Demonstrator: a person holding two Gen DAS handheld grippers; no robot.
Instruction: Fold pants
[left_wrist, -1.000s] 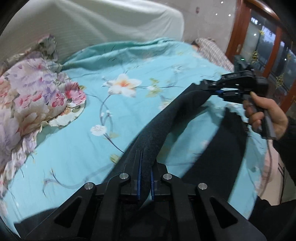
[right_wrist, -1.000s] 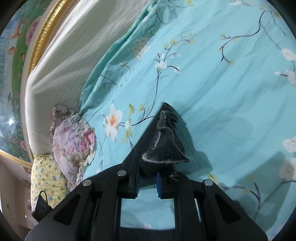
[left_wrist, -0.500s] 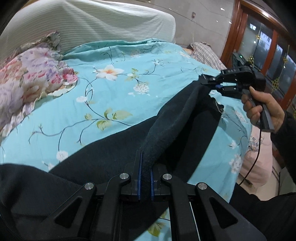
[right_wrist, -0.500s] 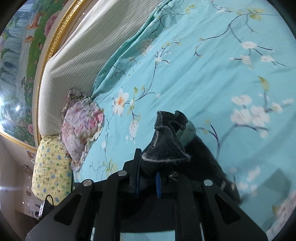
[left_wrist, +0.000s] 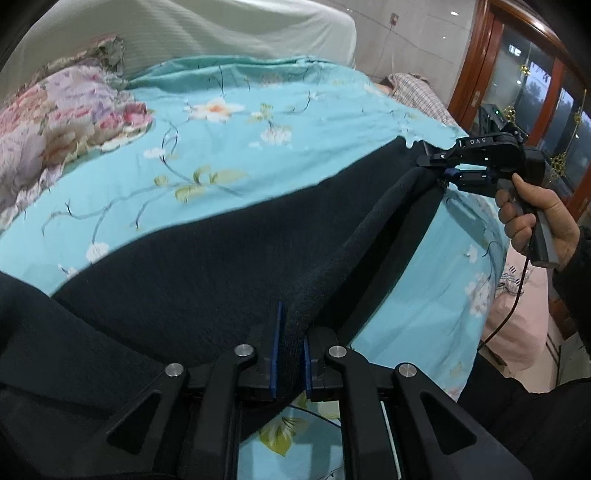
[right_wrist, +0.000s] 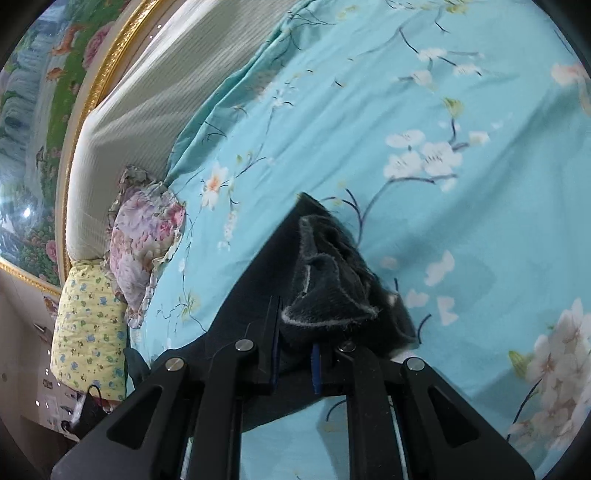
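We hold dark pants stretched between two handheld grippers above a bed covered by a turquoise floral sheet. Our left gripper is clamped on a thick edge of the fabric, its blue pads pressed tight against the cloth. Our right gripper is likewise closed on a bunched, fuzzy-edged corner of the pants; from the left camera we see it off to the right, gripped by our right hand. Compared with a second ago, when the cloth hung as a narrow band in the air, much more of the garment now lies spread across the sheet, and the taut edge between the grippers sits lower. We judge that the pants are being laid down flat, so the fold itself is likely still ahead. A flowered pillow rests near the headboard, well apart from the pants.
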